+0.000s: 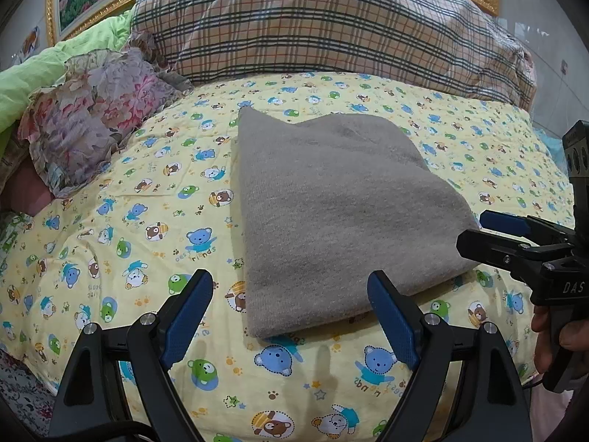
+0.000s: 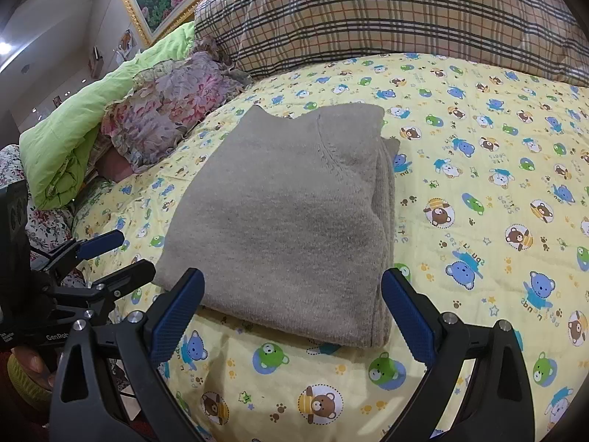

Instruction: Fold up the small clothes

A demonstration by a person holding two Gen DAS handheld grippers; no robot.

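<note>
Sweater (image 2: 283, 213), a small grey knitted one, lies on the bed (image 2: 478, 154) already folded into a thick, neat packet. Its layers show stacked along the edge at 3 o'clock in the right wrist view. It sits in the middle of the yellow bear-print sheet, flat and still, with nothing on top of it.

Both tools hang back from it. The left gripper (image 1: 291, 313) is wide open, with its blue pads on either side of the sweater's near edge at 6 o'clock, not touching it and holding nothing. The right gripper (image 2: 292, 311) is also wide open, empty, and just short of the near edge. In the left wrist view the right one comes in from 3 o'clock, close to the sweater's side, and a hand (image 1: 548, 335) grips its handle.

At 12 o'clock a big checked pillow (image 1: 331, 25) leans at the head of the bed. At 10 o'clock there is a flowery frilly cushion (image 1: 95, 118) and a bright green quilt (image 2: 84, 118). All of these are well apart from the sweater.

I think the folding of this piece is done, or very nearly. The shape is tidy and no sleeve sticks out. The far edge at 12 o'clock is a bit bumpy, so one last pat could help. What may be left is to move it aside and fetch the next piece, but I can see no other small clothes waiting.
</note>
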